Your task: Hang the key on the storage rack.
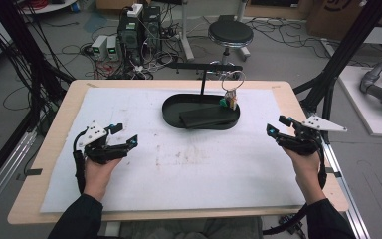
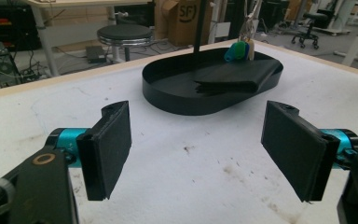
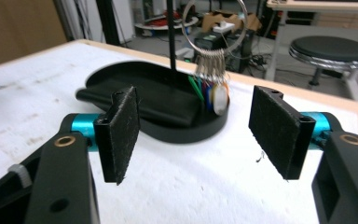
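Observation:
A black oval tray (image 1: 171, 112) stands at the back middle of the white mat, with a black folded wallet (image 1: 206, 117) lying in it. From a black stand (image 1: 202, 79) rising out of the tray hangs a large key ring (image 1: 233, 78) with several coloured keys (image 1: 230, 101). My left gripper (image 1: 126, 135) is open at the left of the mat, nothing between its jaws; the tray (image 2: 168, 93) lies ahead of it. My right gripper (image 1: 276, 126) is open at the right edge, empty, facing the key ring (image 3: 213, 32) and wallet (image 3: 144, 100).
A white mat (image 1: 179, 164) covers the wooden table (image 1: 54, 134). A black stool (image 1: 230, 34), computer boxes (image 1: 139, 27) and cables stand on the floor behind. Black frame posts (image 1: 343, 55) rise at the right; a rail (image 1: 345, 184) runs beside the table.

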The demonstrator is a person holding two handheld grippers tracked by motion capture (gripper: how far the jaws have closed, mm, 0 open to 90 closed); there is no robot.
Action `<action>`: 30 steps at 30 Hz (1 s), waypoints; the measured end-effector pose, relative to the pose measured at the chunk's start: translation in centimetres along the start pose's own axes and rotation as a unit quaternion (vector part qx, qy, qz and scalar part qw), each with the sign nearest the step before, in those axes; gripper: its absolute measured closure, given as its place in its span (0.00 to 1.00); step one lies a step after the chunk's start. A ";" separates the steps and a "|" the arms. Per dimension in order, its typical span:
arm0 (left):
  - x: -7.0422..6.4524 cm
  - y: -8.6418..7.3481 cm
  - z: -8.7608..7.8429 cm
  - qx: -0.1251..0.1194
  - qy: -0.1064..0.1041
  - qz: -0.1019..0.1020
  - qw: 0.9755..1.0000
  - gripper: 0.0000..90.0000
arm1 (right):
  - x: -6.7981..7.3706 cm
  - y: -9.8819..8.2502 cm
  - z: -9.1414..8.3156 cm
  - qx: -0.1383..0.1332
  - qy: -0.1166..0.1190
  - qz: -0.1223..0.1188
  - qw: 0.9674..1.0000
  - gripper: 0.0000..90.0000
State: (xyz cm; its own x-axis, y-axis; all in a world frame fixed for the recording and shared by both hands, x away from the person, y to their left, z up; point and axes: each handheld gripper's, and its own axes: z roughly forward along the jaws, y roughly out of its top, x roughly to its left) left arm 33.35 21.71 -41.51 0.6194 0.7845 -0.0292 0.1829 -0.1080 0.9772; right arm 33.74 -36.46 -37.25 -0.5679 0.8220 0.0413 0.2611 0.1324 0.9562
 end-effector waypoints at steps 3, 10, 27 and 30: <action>-0.1 0.1 0.3 -0.001 0.003 0.001 1.000 0.27 | 0.0 -1.0 -0.2 0.001 -0.007 0.007 1.000 0.35; -0.3 0.1 0.9 0.000 -0.002 0.002 1.000 0.27 | -0.1 -2.6 -0.2 0.005 -0.011 0.010 1.000 0.32; -0.4 -0.1 0.3 0.010 0.002 0.004 1.000 0.27 | -1.0 -3.2 -0.2 0.002 -0.020 0.022 1.000 0.33; -0.3 0.0 0.0 0.016 0.002 -0.003 1.000 0.27 | -0.9 -3.1 0.1 0.008 -0.030 0.015 0.999 0.33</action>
State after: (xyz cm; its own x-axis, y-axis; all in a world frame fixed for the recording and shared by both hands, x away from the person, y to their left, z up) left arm 33.13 21.45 -41.52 0.6152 0.7876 -0.0344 0.2108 -0.1222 0.9699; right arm 33.55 -37.56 -40.30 -0.5122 0.8573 0.0521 0.2896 0.1152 0.9502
